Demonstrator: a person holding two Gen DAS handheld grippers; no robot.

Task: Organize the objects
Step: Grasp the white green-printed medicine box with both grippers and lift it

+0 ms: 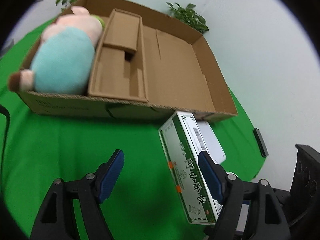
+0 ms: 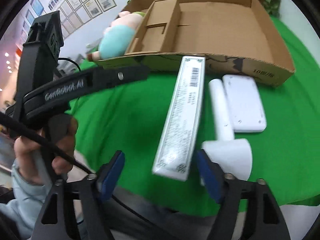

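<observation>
A long green and white carton [image 1: 190, 172] lies on the green cloth in front of an open cardboard box [image 1: 218, 80]. My left gripper [image 1: 160, 155] is open over bare cloth, and its right finger overlaps the carton's right edge. A plush toy [image 1: 66, 60] with a teal body lies in the box's left compartment. In the right wrist view the near end of the carton [image 2: 180, 124] sits between the fingers of my open right gripper [image 2: 160, 154], closer to the right finger, with gaps on both sides. The left gripper [image 2: 143, 71], seen side-on, reaches toward the box front.
A flat white device [image 2: 244, 106] and a white tube with a cone-shaped end [image 2: 224, 120] lie right of the carton. A cardboard insert [image 1: 120, 60] divides the box. A small black bar [image 1: 260, 142] sits near the cloth's right edge. Potted plants [image 1: 188, 16] stand behind the box.
</observation>
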